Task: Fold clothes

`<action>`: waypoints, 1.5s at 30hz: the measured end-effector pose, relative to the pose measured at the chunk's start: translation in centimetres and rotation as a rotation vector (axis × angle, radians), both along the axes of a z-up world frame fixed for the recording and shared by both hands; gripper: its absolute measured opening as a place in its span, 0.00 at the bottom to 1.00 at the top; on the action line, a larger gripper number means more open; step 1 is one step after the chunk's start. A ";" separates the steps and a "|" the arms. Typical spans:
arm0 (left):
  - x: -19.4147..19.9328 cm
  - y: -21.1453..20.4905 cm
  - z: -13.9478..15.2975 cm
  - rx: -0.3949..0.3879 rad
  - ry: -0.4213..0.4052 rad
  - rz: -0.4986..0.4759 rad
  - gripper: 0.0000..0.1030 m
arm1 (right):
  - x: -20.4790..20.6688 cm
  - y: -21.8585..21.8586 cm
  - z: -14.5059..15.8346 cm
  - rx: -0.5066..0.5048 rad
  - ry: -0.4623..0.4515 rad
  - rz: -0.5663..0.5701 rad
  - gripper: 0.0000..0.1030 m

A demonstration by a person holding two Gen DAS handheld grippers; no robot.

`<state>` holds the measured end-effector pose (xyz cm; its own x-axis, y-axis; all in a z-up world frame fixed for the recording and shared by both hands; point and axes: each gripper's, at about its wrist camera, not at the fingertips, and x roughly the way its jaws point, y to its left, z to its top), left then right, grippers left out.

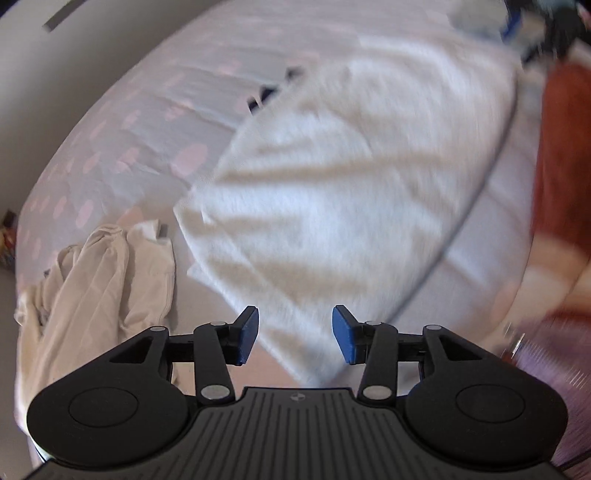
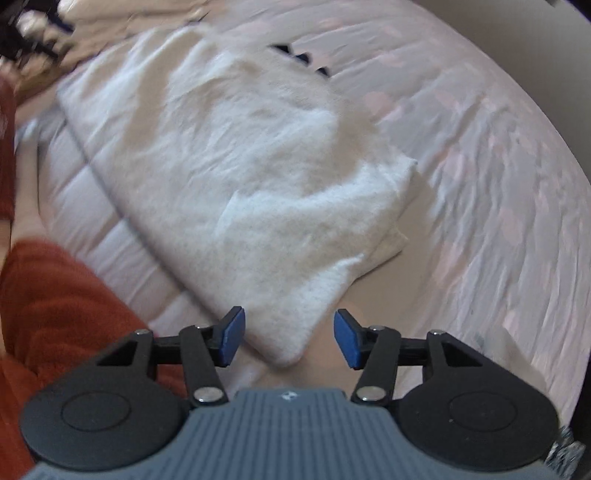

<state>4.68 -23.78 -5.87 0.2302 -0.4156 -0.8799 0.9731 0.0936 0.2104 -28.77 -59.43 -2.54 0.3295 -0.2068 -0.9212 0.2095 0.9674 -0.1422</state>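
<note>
A white fleecy garment [image 1: 325, 177] lies folded on the bed, and it shows again in the right wrist view [image 2: 258, 177]. A dark print peeks out at its far edge [image 2: 303, 59]. My left gripper [image 1: 294, 334] hovers open just above the garment's near corner, nothing between its blue pads. My right gripper [image 2: 289, 338] is open too, with the garment's near corner [image 2: 284, 350] lying between and below its fingers. Both views are blurred by motion.
The bed is covered by a pale sheet with pink spots [image 1: 122, 122]. A crumpled cream garment [image 1: 96, 280] lies at the bed's left edge. A person's rust-red sleeve [image 2: 55, 306] is close on the left, also visible on the right [image 1: 561, 155]. More clothes pile at the far corner [image 2: 44, 33].
</note>
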 end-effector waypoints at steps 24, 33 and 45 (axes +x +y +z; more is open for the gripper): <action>11.6 -3.5 -9.8 -0.370 0.398 0.643 0.48 | 2.4 -12.2 -11.5 0.423 -0.319 -0.901 0.74; 12.0 -3.0 -9.6 -0.407 0.390 0.639 0.48 | 5.5 -11.0 -10.4 0.388 -0.272 -0.877 0.40; 11.4 -2.5 -9.0 -0.392 0.334 0.597 0.48 | 8.1 -9.1 -2.9 0.343 -0.361 -0.836 0.14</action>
<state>16.12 -26.30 -14.92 0.2617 -0.5990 -0.7568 0.7409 0.6272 -0.2402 -20.71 -68.55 -5.47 0.4730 -0.2412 -0.8474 0.8233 0.4635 0.3276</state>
